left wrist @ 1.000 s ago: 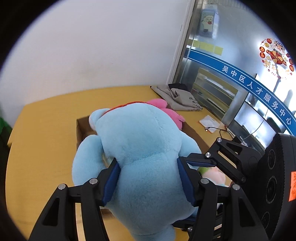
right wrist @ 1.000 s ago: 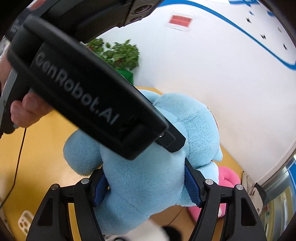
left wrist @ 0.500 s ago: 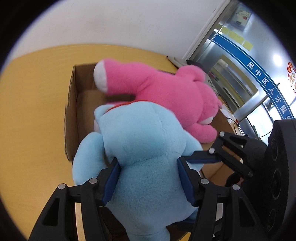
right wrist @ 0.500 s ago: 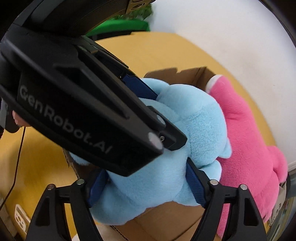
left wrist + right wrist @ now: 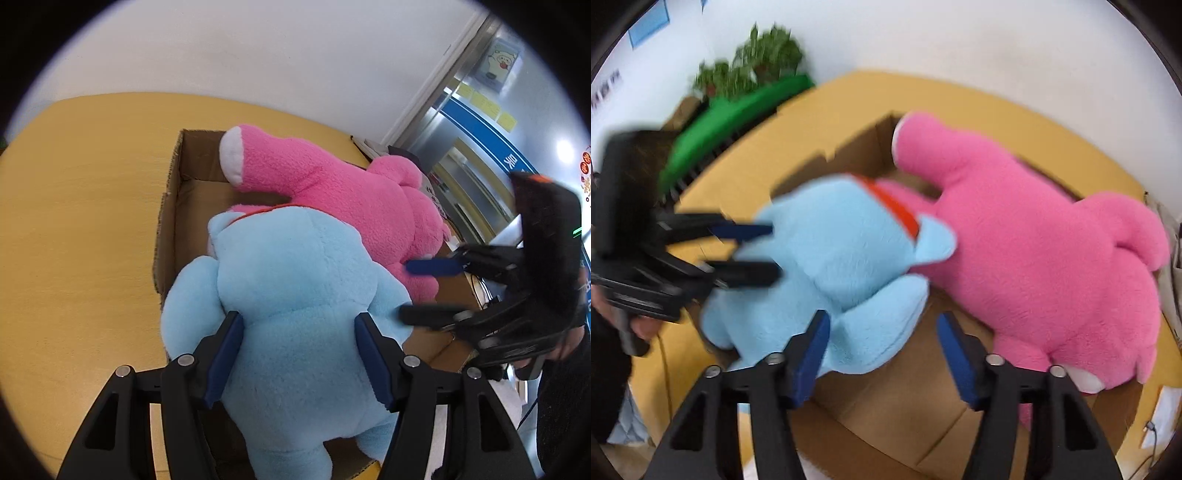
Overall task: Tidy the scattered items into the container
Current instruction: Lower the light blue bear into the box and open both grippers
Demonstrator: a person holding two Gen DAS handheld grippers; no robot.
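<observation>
My left gripper point(image 5: 297, 350) was clamped on the blue plush toy point(image 5: 295, 295), which lay in the cardboard box point(image 5: 168, 229) against the pink plush toy point(image 5: 343, 195). My right gripper point(image 5: 881, 343) stood released, jaws apart over the box's near edge.

left wrist: close, above box point(image 5: 173, 206) | right wrist: close, opposite side | shared: box

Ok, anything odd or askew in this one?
Yes: the pink plush lies across the cardboard box, overhanging its rim, and the blue plush bulges above it. Both look oversized for the box.
</observation>
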